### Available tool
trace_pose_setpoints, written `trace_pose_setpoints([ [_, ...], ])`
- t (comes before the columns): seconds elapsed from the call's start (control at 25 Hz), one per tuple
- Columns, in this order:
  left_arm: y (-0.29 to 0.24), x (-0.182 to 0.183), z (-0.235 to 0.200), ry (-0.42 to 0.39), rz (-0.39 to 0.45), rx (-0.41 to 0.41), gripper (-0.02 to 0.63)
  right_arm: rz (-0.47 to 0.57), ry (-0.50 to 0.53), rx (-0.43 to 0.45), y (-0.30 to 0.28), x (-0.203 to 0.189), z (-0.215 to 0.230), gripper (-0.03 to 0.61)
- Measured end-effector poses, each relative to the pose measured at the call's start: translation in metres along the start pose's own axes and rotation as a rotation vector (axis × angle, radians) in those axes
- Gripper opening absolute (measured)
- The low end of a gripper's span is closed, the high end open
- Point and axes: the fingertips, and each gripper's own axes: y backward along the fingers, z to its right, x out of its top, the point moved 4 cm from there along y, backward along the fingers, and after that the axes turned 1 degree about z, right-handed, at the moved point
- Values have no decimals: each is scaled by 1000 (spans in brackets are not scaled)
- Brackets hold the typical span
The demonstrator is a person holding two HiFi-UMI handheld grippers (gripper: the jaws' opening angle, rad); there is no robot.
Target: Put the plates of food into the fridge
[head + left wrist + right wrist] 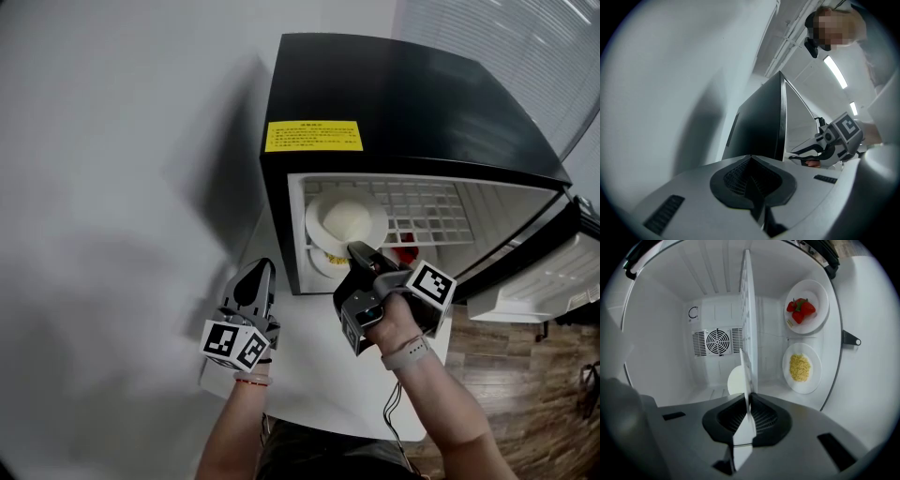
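Gripping a white plate [345, 217] by its near rim, our right gripper [358, 251] reaches into the open fridge [412, 103]. Releasing before the plate sits flat on the wire shelf [431, 202] could tip it onto the strawberry plate [806, 305] below. It extends straight ahead from the clamped jaws. Our left gripper [253, 279] hovers outside, jaws together, empty.

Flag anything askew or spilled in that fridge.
Nothing stands out: the strawberry plate and the yellow-food plate lie flat below the shelf, food in place, and the right gripper holds the third plate level.
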Motion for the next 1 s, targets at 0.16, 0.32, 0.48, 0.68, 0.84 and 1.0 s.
trace_pose_setpoints([
  [0.16,-4,-4,-1,-2,2,-6,6,-20,22,21,0,0,-2,15],
  [0.32,-6,-4,-1,-5,0,-5,6,-26,170,30,5,3,-5,21],
  [0.48,-5,-4,-1,-5,0,2,6,-79,263,45,11,-4,-1,110],
  [0.68,2,-5,3,-15,-10,10,6,-173,428,66,29,-23,10,124],
  [0.84,12,-2,7,-20,-9,24,6,-250,516,89,48,-41,21,124],
  [1.0,25,4,18,-30,-10,11,6,-250,755,74,79,-38,32,123],
])
